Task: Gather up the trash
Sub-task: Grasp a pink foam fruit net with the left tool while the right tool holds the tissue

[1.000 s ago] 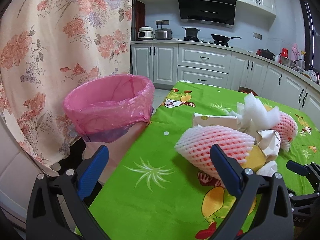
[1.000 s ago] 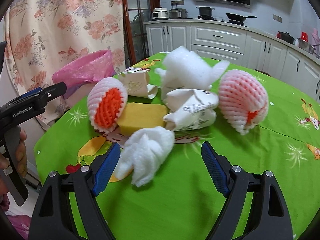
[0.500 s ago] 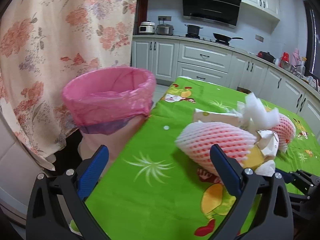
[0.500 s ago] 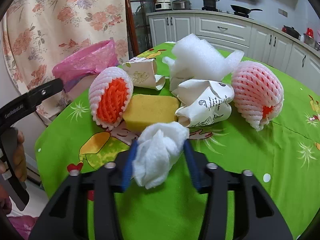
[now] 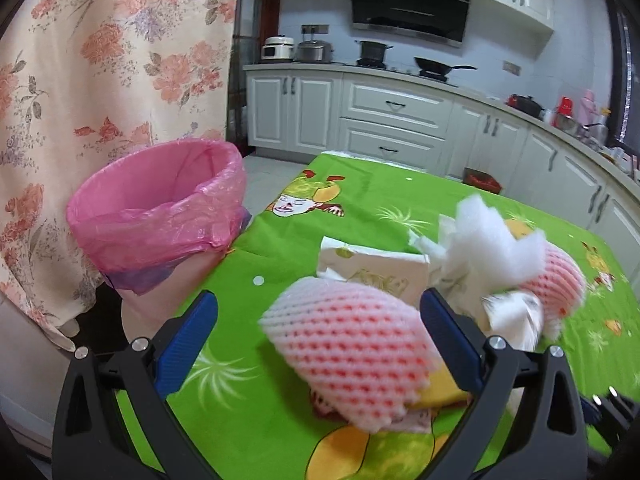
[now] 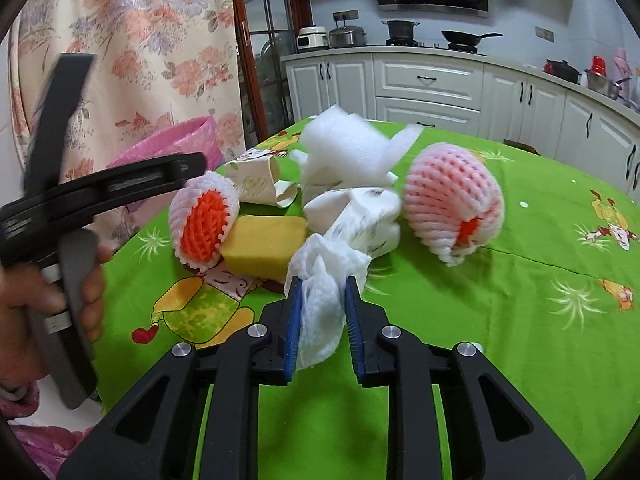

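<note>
Right wrist view, right gripper just closed, clenched on crumpled white tissue lifted at trash pile's near edge on green surface, left gripper released, foam net between its jaws, pink-lined bin beside surface.

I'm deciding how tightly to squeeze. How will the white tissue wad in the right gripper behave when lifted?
The tissue wad looks soft and crumpled, so probably very light. It bulges above the right gripper, whose jaws have just closed on it, so it likely flops. Little risk of damage.
</note>
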`<control>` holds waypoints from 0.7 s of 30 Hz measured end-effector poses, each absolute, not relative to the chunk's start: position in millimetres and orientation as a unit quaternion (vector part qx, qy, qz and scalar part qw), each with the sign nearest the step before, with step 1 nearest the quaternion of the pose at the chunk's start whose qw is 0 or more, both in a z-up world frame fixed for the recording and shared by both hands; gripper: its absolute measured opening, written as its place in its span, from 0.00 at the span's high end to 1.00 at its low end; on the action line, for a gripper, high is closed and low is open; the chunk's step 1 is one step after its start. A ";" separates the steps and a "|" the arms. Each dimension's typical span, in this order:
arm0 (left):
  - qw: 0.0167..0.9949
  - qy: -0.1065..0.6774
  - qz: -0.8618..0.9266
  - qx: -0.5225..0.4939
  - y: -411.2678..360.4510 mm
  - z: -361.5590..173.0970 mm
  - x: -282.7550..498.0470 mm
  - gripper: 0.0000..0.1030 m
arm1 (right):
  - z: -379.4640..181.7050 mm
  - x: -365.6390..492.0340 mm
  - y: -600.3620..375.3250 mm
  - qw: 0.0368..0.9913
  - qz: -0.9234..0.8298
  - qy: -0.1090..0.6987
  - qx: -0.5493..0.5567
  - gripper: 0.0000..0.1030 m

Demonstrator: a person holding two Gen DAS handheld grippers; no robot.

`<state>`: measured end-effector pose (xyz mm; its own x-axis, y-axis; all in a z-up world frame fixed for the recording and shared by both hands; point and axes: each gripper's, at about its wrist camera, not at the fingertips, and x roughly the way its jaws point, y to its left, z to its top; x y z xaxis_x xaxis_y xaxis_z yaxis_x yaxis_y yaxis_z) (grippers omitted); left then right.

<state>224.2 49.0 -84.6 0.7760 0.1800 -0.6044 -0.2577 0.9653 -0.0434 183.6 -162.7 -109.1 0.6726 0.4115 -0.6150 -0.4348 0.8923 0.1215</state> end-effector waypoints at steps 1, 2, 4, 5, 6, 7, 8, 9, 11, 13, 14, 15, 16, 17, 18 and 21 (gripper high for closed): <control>0.938 0.318 0.121 -0.064 48.9 -87.1 228.7 0.05 | -108.6 182.7 -165.2 0.915 0.231 0.331 -0.016 0.79; 0.935 0.326 0.123 -0.069 48.8 -90.7 234.3 0.05 | -108.0 181.5 -169.3 0.915 0.231 0.330 -0.011 0.79; 0.929 0.339 0.126 -0.073 49.5 -96.0 240.5 0.05 | -108.3 180.3 -174.4 0.917 0.228 0.328 -0.005 0.79; 0.927 0.347 0.124 -0.074 50.2 -98.9 242.9 0.05 | -108.2 180.2 -177.0 0.917 0.227 0.329 -0.001 0.79; 0.923 0.356 0.119 -0.078 49.6 -102.5 243.9 0.05 | -108.1 180.1 -179.5 0.917 0.226 0.329 0.004 0.79; 0.922 0.359 0.118 -0.080 49.5 -104.2 243.1 0.05 | -108.0 180.0 -181.3 0.917 0.225 0.328 0.006 0.79; 0.922 0.360 0.117 -0.081 49.0 -105.8 240.9 0.05 | -107.6 180.2 -182.9 0.918 0.225 0.328 0.010 0.79; 0.924 0.355 0.117 -0.080 48.4 -106.8 236.8 0.07 | -107.2 180.2 -183.3 0.918 0.225 0.327 0.012 0.79; 0.929 0.347 0.105 -0.073 47.4 -107.8 229.5 0.21 | -106.0 180.7 -182.5 0.918 0.226 0.326 0.013 0.79; 0.930 0.352 0.090 -0.061 44.0 -111.5 225.8 0.29 | -106.3 180.0 -183.0 0.917 0.229 0.326 0.014 0.79; 0.929 0.356 0.081 -0.054 42.9 -114.2 223.6 0.30 | -106.5 179.8 -182.1 0.917 0.231 0.326 0.013 0.79; 0.930 0.356 0.079 -0.053 41.9 -116.3 221.3 0.31 | -107.1 178.3 -180.1 0.916 0.232 0.326 0.013 0.79; 0.930 0.356 0.079 -0.054 42.7 -118.1 218.8 0.30 | -107.1 177.9 -179.0 0.916 0.233 0.327 0.013 0.79; 0.929 0.357 0.079 -0.062 44.9 -120.1 217.5 0.29 | -107.0 177.5 -177.8 0.915 0.234 0.327 0.012 0.79; 0.927 0.360 0.078 -0.072 45.6 -121.7 217.3 0.29 | -106.9 176.7 -176.8 0.915 0.235 0.327 0.011 0.79; 0.921 0.368 0.078 -0.099 51.5 -125.1 218.9 0.25 | -106.0 175.7 -174.2 0.915 0.235 0.326 0.009 0.79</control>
<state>218.9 51.5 -125.1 0.7169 0.0706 -0.6936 -0.2161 0.9684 -0.1248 175.7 -174.2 -106.0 0.6764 0.4360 -0.5936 -0.4243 0.8894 0.1698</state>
